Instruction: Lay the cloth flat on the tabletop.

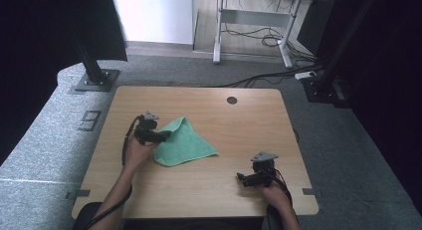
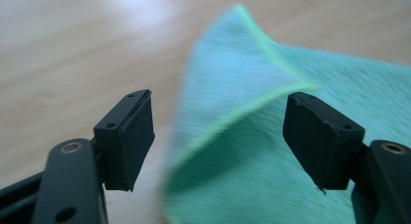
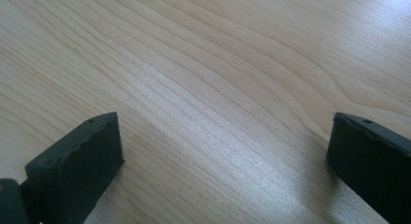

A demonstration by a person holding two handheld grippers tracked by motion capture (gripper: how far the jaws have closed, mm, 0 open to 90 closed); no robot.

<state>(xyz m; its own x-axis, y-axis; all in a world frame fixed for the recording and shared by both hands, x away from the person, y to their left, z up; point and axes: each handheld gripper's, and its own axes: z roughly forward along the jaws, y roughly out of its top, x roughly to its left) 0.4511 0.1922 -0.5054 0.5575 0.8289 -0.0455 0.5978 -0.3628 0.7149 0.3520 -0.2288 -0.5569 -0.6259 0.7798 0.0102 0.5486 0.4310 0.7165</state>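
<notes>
**Green cloth released on the table, both grippers open**

A light wooden table [image 1: 239, 120] is seen from the high view, set on a grey carpeted floor [image 1: 45, 140]. A dark round hole [image 1: 232, 100] is cut near the table's far edge. No container is seen on the table. On the floor, just beside the table's left edge, a marking that reads as "9" [image 1: 89, 120] is made out.

A green cloth [image 1: 185, 142] is spread on the left half of the table, folded into a rough triangle with 1 corner raised toward the left gripper [image 1: 166, 135]. In the left gripper view the cloth [image 2: 271, 136] is seen blurred, its raised fold lying between the 2 jaws. The jaws are held wide apart, and the pads are not pressed on the fabric, so the cloth is let go; whether the right-hand pad [image 2: 320, 136] brushes the cloth cannot be told.

The right gripper [image 1: 244, 178] is held near the table's near right corner, well apart from the cloth. In the right gripper view its jaws are spread wide over bare wood [image 3: 218, 88], and nothing is held between them.

No brand or label can be read on the cloth or the grippers.
</notes>
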